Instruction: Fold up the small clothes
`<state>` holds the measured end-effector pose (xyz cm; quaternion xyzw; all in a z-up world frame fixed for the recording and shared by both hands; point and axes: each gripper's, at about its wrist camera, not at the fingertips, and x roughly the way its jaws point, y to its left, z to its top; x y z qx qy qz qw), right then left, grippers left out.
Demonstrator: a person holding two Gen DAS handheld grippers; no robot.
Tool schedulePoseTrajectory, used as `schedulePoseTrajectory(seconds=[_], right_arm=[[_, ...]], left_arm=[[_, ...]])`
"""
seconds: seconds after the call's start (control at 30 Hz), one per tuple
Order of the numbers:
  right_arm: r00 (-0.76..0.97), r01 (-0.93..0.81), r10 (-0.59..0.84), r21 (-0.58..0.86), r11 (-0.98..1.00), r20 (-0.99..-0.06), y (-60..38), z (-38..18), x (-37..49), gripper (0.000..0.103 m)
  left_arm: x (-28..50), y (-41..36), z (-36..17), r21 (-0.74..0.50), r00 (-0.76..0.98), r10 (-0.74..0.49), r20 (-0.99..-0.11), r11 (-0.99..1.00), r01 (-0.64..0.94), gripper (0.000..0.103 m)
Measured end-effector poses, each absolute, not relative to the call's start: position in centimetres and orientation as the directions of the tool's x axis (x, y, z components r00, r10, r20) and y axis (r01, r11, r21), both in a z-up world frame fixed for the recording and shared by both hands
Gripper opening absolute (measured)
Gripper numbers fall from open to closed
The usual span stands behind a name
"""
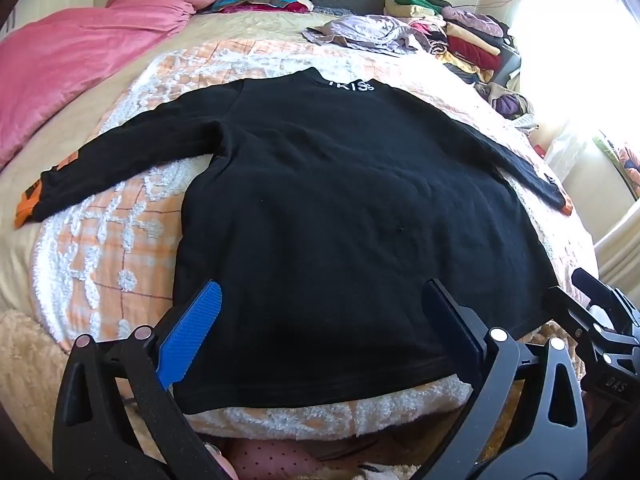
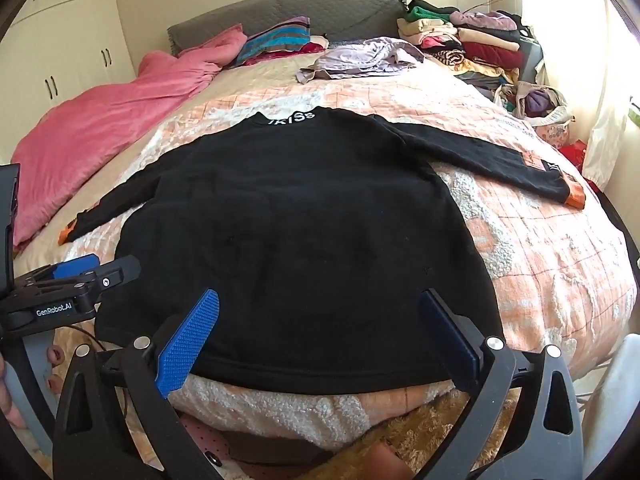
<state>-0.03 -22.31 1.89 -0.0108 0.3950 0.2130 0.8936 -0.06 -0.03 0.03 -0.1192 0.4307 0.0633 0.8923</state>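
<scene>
A small black long-sleeved top (image 1: 340, 200) lies flat on the bed, collar with white letters at the far end, both sleeves spread out with orange cuffs; it also shows in the right wrist view (image 2: 288, 240). My left gripper (image 1: 322, 292) is open and empty, hovering over the near hem, left of centre. My right gripper (image 2: 320, 300) is open and empty over the hem's right part. Each gripper shows in the other's view: the right one at the hem's right corner (image 1: 576, 292), the left one at the hem's left corner (image 2: 104, 268).
The top rests on an orange and white fleece blanket (image 1: 120, 248) over the bed. A pink duvet (image 1: 72, 60) lies far left. Piles of folded clothes (image 1: 460, 32) and a lilac garment (image 1: 360, 32) sit at the far right. The bed's right edge (image 2: 616, 280) drops off.
</scene>
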Motion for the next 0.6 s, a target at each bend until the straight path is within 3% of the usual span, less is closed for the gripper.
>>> schedulePoseTrajectory(seconds=[0.6], right_arm=[[0.599,-0.399,0.366,0.132,0.907,-0.712,-21.86,2.26,-0.07,0.099]], left_arm=[[-0.28,0.05,0.01,-0.161,0.618,0.006,-0.786,0.964,-0.213,0.094]])
